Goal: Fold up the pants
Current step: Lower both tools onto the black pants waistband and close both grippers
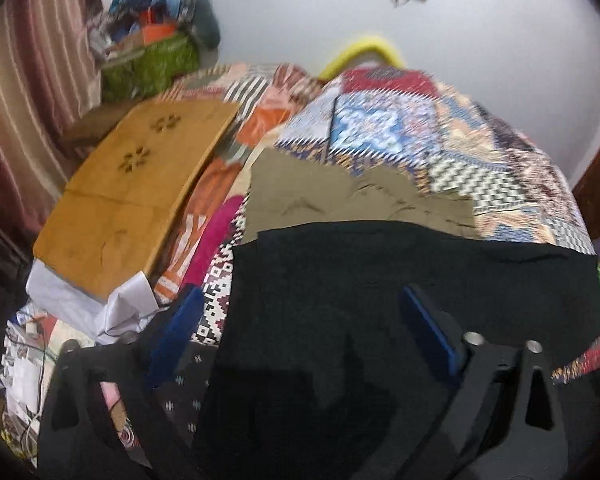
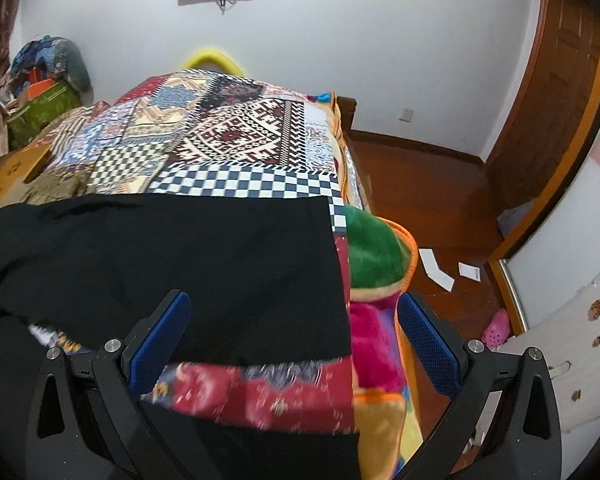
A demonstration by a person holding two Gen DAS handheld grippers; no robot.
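Observation:
Black pants (image 1: 380, 300) lie spread across the patchwork bed cover (image 1: 440, 140); they also show in the right wrist view (image 2: 160, 260). My left gripper (image 1: 300, 320) is open above the pants, its blue pads wide apart and holding nothing. My right gripper (image 2: 294, 328) is open over the pants' right edge, near the bed's side, and holds nothing. Olive-brown pants (image 1: 320, 196) lie folded on the bed beyond the black pants.
A wooden lap table (image 1: 140, 184) sits on the bed's left side. A green bag of clothes (image 1: 152, 64) stands in the far corner. A green, pink and orange blanket (image 2: 376, 256) hangs off the bed's right edge above the wooden floor (image 2: 428, 184).

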